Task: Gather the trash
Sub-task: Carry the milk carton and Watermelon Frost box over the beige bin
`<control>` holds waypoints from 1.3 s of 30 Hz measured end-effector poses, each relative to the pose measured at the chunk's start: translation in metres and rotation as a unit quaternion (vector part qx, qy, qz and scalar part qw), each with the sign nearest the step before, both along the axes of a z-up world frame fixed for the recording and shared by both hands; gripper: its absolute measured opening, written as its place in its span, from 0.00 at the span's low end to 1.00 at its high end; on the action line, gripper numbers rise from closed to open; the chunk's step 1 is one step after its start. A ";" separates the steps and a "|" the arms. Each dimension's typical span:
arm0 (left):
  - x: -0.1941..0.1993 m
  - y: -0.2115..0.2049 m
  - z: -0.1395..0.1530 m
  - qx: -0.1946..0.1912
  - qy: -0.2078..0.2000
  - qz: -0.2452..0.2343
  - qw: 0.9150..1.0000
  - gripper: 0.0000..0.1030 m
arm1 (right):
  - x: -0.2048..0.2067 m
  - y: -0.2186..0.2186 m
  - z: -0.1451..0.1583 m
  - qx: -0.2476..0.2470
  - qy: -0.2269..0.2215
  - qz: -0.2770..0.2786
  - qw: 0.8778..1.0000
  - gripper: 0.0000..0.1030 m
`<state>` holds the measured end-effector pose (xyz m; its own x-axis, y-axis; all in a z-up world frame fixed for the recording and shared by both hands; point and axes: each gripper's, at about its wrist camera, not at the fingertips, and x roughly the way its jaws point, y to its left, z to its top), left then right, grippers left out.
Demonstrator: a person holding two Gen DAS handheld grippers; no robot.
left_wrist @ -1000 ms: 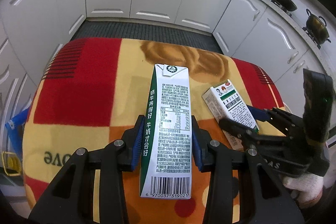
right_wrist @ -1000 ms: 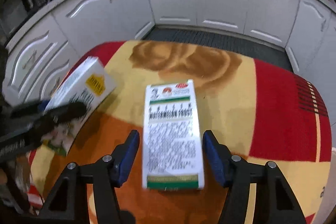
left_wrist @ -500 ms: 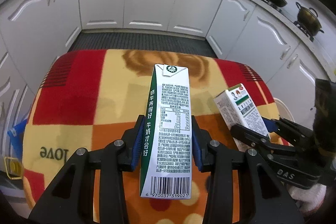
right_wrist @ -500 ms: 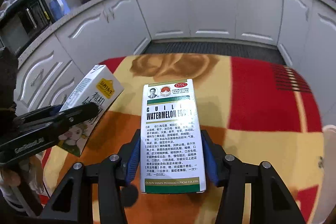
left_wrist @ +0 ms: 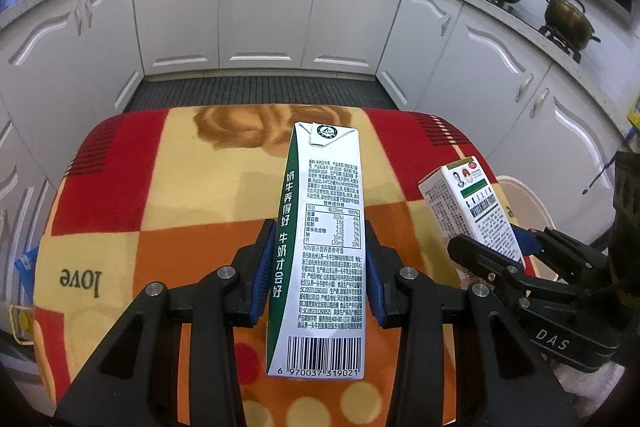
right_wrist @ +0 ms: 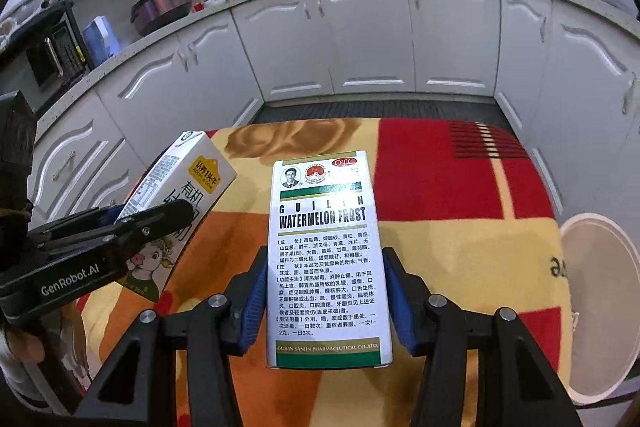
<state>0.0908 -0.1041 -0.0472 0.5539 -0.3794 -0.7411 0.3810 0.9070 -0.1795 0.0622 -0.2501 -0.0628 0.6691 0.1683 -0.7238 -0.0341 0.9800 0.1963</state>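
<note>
Medicine box (right_wrist: 326,259) in right gripper (right_wrist: 325,301)

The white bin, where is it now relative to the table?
In the right wrist view the white bin stands at the right edge, beside the blanket-covered table and lower than it, to the right of the medicine box in the right gripper.

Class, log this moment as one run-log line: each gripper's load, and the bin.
left gripper: holds milk carton | right gripper: holds medicine box | bin: beside blanket
</note>
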 end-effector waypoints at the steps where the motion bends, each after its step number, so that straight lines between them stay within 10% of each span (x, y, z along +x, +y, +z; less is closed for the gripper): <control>1: -0.002 -0.004 0.002 0.001 -0.002 -0.004 1.000 0.36 | -0.003 -0.003 0.002 0.002 -0.003 -0.004 1.000 0.50; 39: -0.051 -0.238 0.008 -0.016 0.015 -0.186 0.982 0.36 | -0.131 -0.199 0.023 0.006 -0.036 -0.230 0.973 0.50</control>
<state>0.0398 -0.3422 -0.0390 0.3512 -0.5750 -0.7389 0.6793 0.6996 -0.2216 -0.0684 -0.4494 -0.0400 0.7244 -0.1521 -0.6724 0.3929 0.8925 0.2215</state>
